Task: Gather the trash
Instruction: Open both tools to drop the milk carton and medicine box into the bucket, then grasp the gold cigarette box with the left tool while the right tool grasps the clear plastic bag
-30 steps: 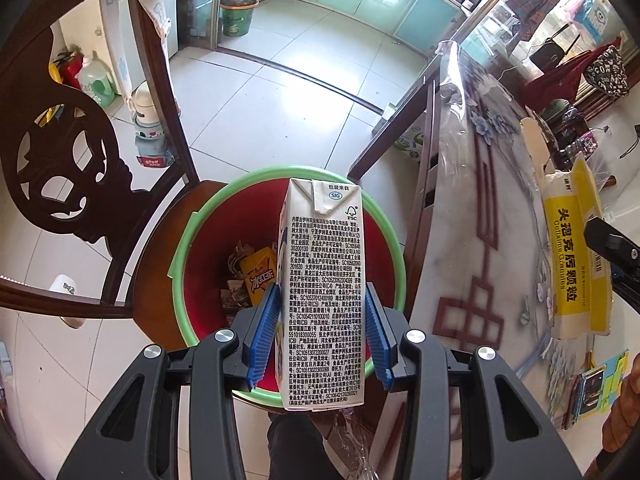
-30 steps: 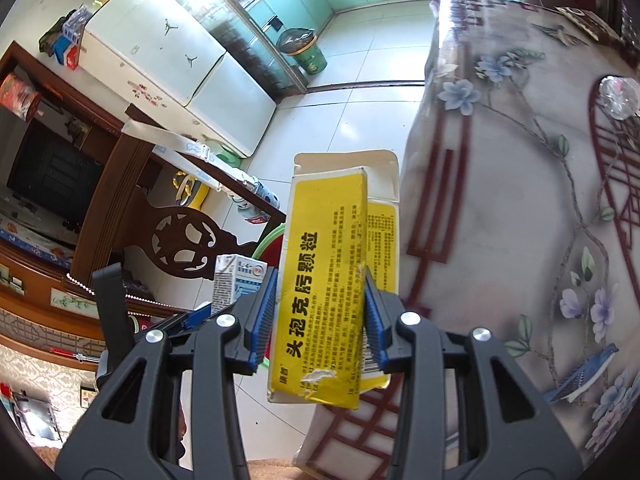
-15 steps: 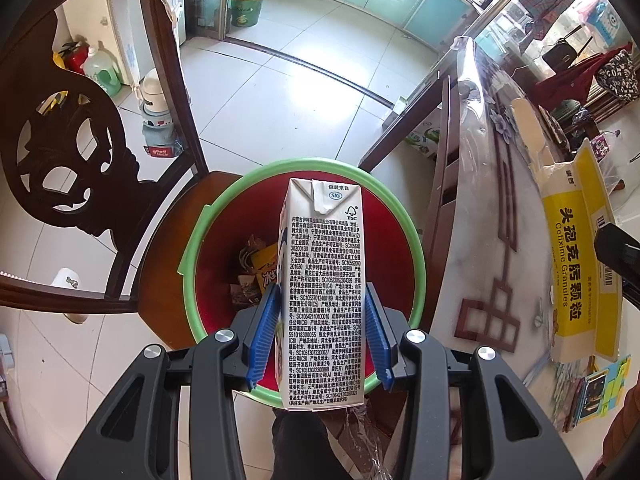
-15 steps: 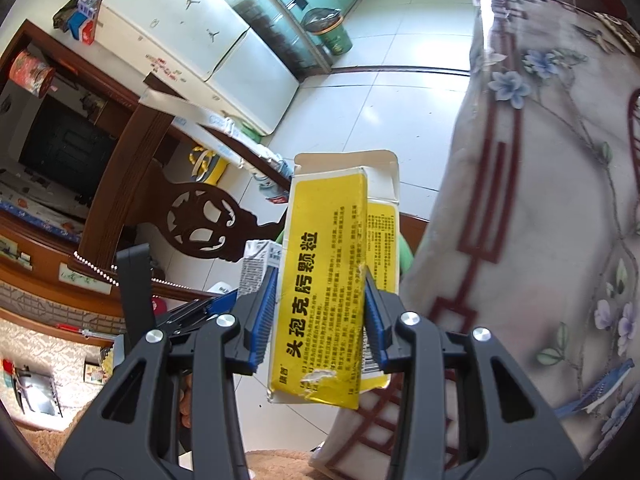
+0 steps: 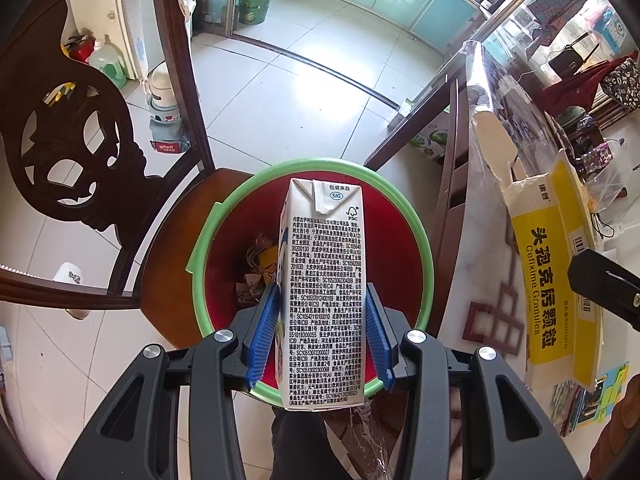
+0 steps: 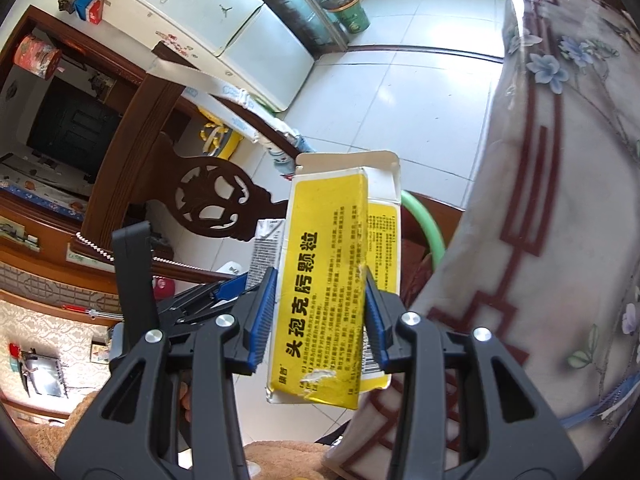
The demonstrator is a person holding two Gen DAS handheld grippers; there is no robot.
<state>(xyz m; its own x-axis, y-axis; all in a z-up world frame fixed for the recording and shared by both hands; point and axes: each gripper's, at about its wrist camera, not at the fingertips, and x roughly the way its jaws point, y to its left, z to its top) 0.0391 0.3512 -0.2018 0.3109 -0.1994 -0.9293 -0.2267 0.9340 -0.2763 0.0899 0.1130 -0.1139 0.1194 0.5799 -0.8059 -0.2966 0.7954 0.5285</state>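
My left gripper (image 5: 322,332) is shut on a white milk carton (image 5: 324,280) and holds it upright over a red bin with a green rim (image 5: 224,216). Paper scraps and a yellow wrapper (image 5: 262,264) lie at the bin's bottom. My right gripper (image 6: 318,316) is shut on a flattened yellow medicine box (image 6: 324,280), held at the table's left edge. The box also shows in the left wrist view (image 5: 548,276). The left gripper and the carton show in the right wrist view (image 6: 264,252), and the bin's rim (image 6: 428,228) peeks out behind the box.
The bin stands on the seat of a carved dark wooden chair (image 5: 68,152). A table with a flowered cover (image 6: 560,200) is to the right. A green floor bin (image 5: 252,4), bottles and a fridge (image 6: 248,36) stand further back on the tiled floor.
My left gripper has brought the carton more squarely over the bin. My right gripper has carried the yellow box leftward off the table towards the bin.
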